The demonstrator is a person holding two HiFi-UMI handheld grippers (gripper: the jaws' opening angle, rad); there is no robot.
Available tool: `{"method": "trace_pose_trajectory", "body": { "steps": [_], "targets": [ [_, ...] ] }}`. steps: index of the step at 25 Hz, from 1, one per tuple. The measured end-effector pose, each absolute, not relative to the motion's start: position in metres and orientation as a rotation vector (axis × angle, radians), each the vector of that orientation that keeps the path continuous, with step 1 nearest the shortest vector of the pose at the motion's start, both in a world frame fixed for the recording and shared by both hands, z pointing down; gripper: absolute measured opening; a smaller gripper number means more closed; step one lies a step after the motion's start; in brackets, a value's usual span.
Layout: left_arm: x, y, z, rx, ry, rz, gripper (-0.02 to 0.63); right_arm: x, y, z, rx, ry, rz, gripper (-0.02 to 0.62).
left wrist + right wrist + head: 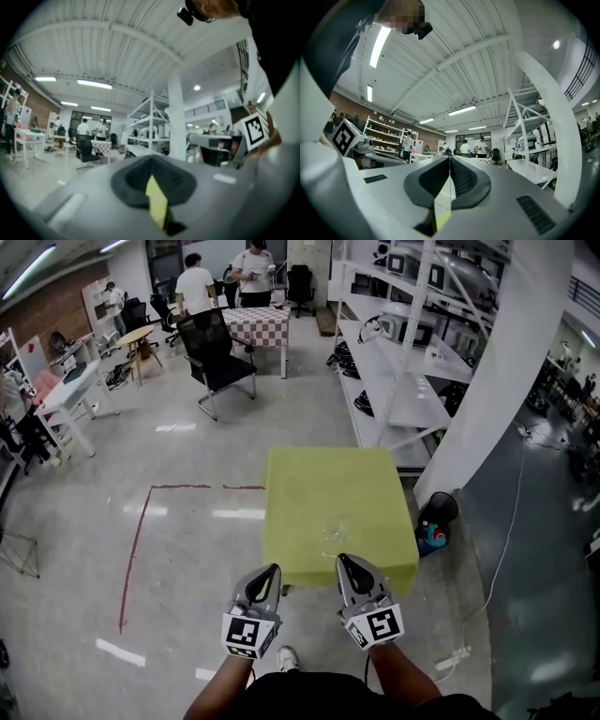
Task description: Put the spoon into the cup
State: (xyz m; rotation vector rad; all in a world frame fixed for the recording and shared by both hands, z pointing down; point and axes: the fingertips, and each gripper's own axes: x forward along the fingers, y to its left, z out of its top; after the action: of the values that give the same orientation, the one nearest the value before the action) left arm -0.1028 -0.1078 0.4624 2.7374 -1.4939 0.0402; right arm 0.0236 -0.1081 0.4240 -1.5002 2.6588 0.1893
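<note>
- Step in hand: the approach, not yet begun. Both tools are held close to the body, short of the bench (314, 486).
- Left hand-held gripper (271, 570): jaws pressed together, empty.
- Right hand-held gripper (343, 561): jaws pressed together, empty.
- A faint clear shape, likely the cup (336, 532), sits on the bench's near half. The spoon is too small to make out.
- Next: reach forward, spread one pair of jaws, find the spoon.
- Count: two grippers, one bench, one cup.

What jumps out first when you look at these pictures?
The bright yellow-green table stands in the middle of the shiny grey floor. Just before its near edge, the left gripper and right gripper are held side by side, both shut and empty. Something small and clear sits on the table, too faint to name.
</note>
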Motion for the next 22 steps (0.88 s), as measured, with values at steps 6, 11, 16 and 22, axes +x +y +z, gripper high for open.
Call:
{"method": "trace_pose_trajectory", "body": {
  "steps": [6, 11, 16, 22],
  "targets": [
    [-0.106, -0.128, 0.462, 2.793, -1.455, 0.076, 0.006, 0.039, -0.135, 0.434, -1.649, 2.561, 0.174, 0.012],
    [-0.11, -0.136, 0.46, 2.815, -1.421, 0.062, 0.006, 0.052, -0.141, 0.439, -1.748, 2.521, 0.156, 0.012],
    [-0.106, -0.143, 0.46, 2.821, -1.389, 0.05, 0.006, 0.06, -0.148, 0.442, -1.791, 2.496, 0.145, 0.012],
    [-0.094, -0.157, 0.46, 2.815, -1.351, 0.035, 0.006, 0.09, -0.172, 0.44, -1.872, 2.451, 0.109, 0.012]
  ]
}}
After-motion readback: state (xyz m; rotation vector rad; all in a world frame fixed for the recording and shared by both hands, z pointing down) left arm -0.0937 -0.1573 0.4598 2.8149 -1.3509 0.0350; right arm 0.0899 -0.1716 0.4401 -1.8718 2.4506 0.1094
